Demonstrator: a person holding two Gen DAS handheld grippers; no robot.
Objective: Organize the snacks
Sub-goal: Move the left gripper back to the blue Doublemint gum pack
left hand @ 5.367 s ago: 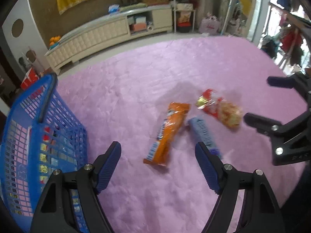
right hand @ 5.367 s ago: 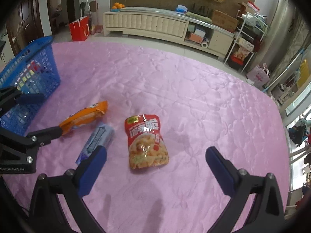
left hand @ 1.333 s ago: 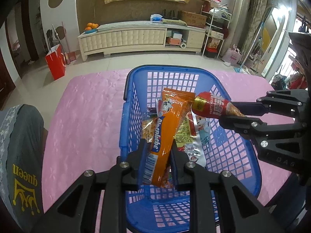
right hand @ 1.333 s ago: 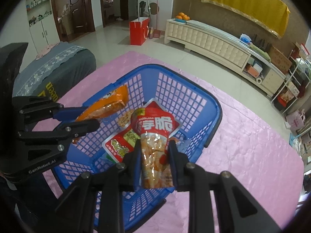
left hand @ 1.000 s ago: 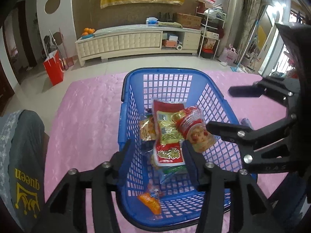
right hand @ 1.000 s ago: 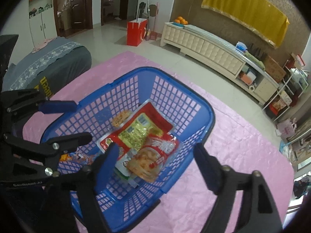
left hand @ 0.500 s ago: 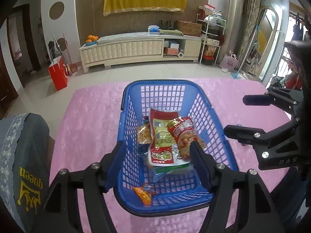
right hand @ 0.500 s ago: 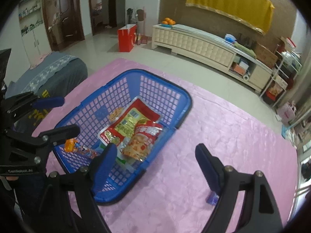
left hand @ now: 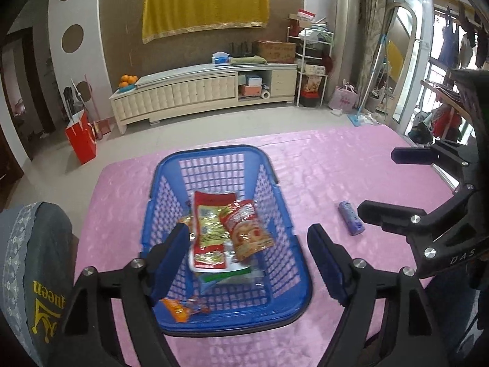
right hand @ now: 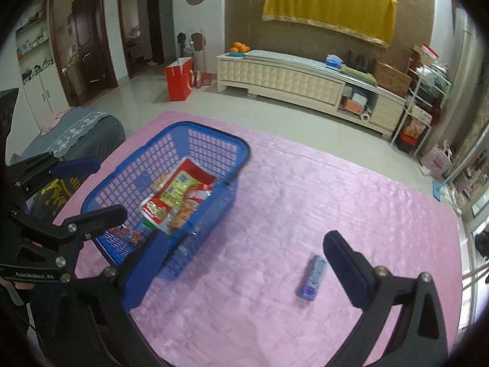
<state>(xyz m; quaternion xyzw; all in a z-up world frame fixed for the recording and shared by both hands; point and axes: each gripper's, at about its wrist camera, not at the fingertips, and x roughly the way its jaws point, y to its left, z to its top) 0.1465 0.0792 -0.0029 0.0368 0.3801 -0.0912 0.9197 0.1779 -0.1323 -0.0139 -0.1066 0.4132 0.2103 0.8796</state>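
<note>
A blue plastic basket [left hand: 284, 214] [right hand: 241, 150] stands on the pink quilted cover and holds several snack packs. Among them are a red and green pouch [left hand: 207, 232], a red bag of crackers [left hand: 249, 234] [right hand: 186, 205] and an orange bar [left hand: 178, 305] at the near end. A purple-blue snack bar [left hand: 351, 222] [right hand: 311, 276] lies on the cover to the right of the basket. My left gripper [left hand: 249, 263] hangs above the basket, its jaws opening with nothing between them. My right gripper [right hand: 241, 260] is over the cover between basket and bar, jaws opening and empty.
A grey cloth with yellow print [left hand: 39, 275] lies at the cover's left edge. Beyond the far edge is tiled floor with a red bag [left hand: 81, 140] and a long cream cabinet [left hand: 201, 94]. Shelves and clutter stand at the far right.
Both grippers let go of their snacks, which dropped into the basket. Both have since pulled back and up with jaws widening. The right view has swung right, bringing the purple-blue bar into sight.
</note>
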